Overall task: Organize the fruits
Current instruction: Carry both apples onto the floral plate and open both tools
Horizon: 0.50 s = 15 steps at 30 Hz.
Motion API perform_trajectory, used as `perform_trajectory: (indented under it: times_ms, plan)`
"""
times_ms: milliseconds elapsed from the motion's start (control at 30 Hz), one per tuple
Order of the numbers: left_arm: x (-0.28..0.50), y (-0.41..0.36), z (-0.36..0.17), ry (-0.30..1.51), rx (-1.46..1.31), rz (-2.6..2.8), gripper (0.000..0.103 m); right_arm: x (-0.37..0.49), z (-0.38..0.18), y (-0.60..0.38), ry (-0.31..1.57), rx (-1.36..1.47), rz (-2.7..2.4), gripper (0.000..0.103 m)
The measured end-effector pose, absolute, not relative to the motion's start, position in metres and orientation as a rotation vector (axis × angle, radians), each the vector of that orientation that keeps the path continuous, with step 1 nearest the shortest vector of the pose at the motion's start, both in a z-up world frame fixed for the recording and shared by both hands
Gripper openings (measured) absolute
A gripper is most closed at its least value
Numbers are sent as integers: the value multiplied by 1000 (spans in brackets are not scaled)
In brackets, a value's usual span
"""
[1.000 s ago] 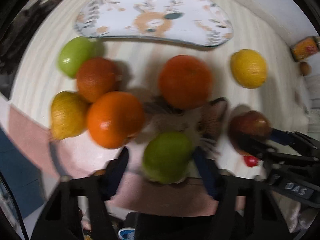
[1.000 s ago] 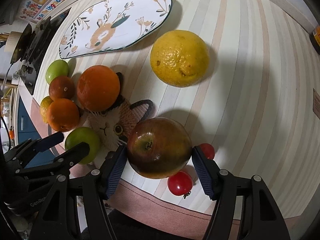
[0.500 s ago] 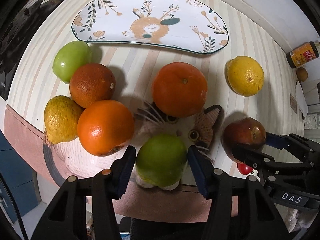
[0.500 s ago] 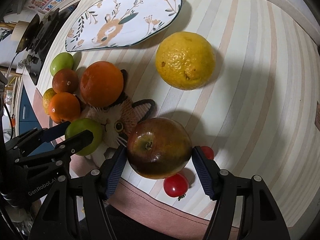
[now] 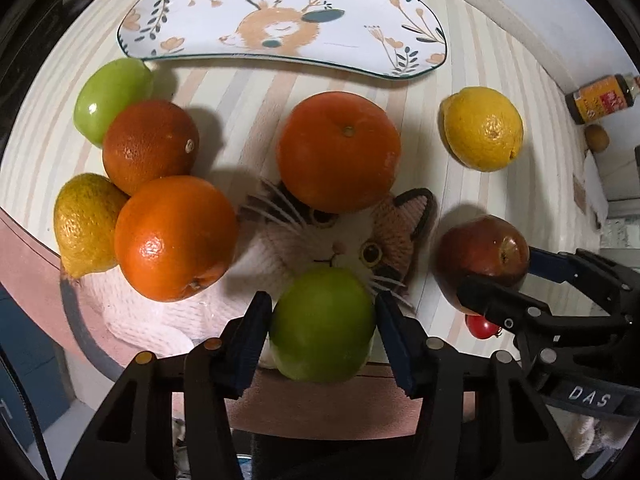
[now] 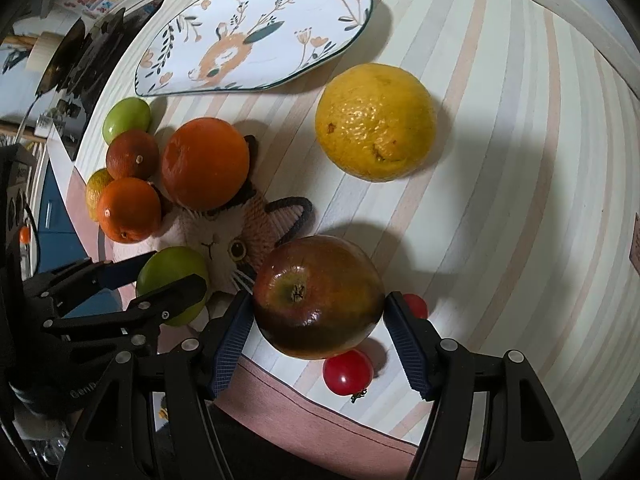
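Note:
My left gripper is shut on a green apple, held over the near edge of a knitted cat mat. My right gripper is shut on a red apple, which also shows in the left wrist view. A long plate with a deer print lies at the far side; it also shows in the right wrist view. A big orange sits on the mat. A yellow lemon lies to the right.
At the left lie a second green apple, a dark orange, a bright orange and a lemon. Two cherry tomatoes lie under the red apple. A jar stands far right. The table edge is close in front.
Both grippers have risen and drawn back a little with their apples held. The fruit on the table has not moved.

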<state>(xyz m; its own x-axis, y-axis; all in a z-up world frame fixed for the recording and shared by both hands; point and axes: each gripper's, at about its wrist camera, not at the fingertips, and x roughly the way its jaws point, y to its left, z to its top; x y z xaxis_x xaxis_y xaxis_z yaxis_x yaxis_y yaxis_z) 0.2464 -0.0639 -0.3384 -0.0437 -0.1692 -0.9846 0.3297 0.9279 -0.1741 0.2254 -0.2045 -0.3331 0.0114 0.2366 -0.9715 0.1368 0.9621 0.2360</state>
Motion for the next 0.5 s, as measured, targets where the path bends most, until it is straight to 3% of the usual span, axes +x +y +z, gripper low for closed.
perform_trajectory:
  times_ms: [200, 500]
  plan:
    - [247, -62, -323, 1526, 128, -349, 50, 219, -325, -205, 1547, 283, 45, 68]
    - [283, -48, -237, 1393, 38, -404, 50, 237, -266, -222, 1420, 414, 84, 68]
